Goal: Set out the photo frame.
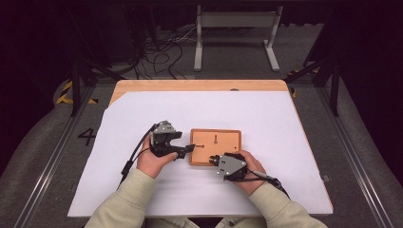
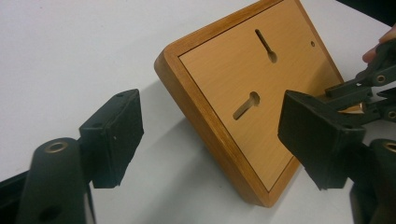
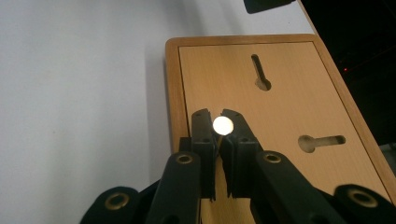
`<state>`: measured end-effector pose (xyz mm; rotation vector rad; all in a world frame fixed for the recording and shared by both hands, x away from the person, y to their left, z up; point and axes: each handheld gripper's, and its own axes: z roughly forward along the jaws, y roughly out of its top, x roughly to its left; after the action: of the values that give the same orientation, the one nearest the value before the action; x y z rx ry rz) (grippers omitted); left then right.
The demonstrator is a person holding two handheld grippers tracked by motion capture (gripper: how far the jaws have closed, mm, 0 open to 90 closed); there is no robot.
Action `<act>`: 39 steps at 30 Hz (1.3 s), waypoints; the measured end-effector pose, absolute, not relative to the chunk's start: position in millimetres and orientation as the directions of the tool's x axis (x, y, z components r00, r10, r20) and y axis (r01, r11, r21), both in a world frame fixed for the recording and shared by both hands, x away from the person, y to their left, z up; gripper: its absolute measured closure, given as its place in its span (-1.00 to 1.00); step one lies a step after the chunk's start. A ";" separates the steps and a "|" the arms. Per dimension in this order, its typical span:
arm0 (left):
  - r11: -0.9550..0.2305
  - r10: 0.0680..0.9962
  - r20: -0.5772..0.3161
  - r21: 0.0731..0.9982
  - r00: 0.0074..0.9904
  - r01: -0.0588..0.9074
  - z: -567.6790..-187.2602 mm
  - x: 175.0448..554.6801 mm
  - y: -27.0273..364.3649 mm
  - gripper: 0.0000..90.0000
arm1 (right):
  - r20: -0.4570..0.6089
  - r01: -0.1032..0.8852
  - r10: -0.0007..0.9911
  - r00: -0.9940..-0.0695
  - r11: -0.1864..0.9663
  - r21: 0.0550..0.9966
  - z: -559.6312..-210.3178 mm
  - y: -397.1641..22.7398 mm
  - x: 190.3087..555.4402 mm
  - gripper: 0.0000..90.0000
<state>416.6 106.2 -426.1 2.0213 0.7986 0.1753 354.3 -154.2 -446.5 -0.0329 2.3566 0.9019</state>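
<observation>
Holding a small shiny pin over a wooden board.
Right gripper pinches it; left gripper gapes wide at the board's left edge.

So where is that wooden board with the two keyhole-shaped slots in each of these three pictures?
High view: the wooden board lies mid-table on the white sheet, between the two grippers.
Left gripper view: it runs from centre to upper right, tilted in the picture, beyond the open jaws.
Right gripper view: it takes up the centre and right, behind the closed jaws.
Shared landmark: the two keyhole slots in its face.
</observation>
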 end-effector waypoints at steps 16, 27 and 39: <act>-0.400 0.574 -0.209 0.772 0.792 0.494 -435.0 436.3 84.9 -0.58 | -0.589 -0.269 0.160 -0.792 0.775 0.571 -448.9 -154.7 348.1 0.87; -0.397 0.548 -0.279 0.743 0.788 0.539 -443.4 445.2 71.3 -0.61 | -0.593 -0.274 0.158 -0.789 0.775 0.570 -449.5 -154.7 347.1 0.87; -0.433 0.512 -0.266 0.741 0.817 0.513 -443.9 444.2 64.9 -0.58 | -0.595 -0.275 0.162 -0.787 0.771 0.574 -450.2 -154.9 346.5 0.87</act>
<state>444.2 64.9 -443.9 2.1045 0.7522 -0.0014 346.5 -154.9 -450.2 -0.0838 2.3164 0.8829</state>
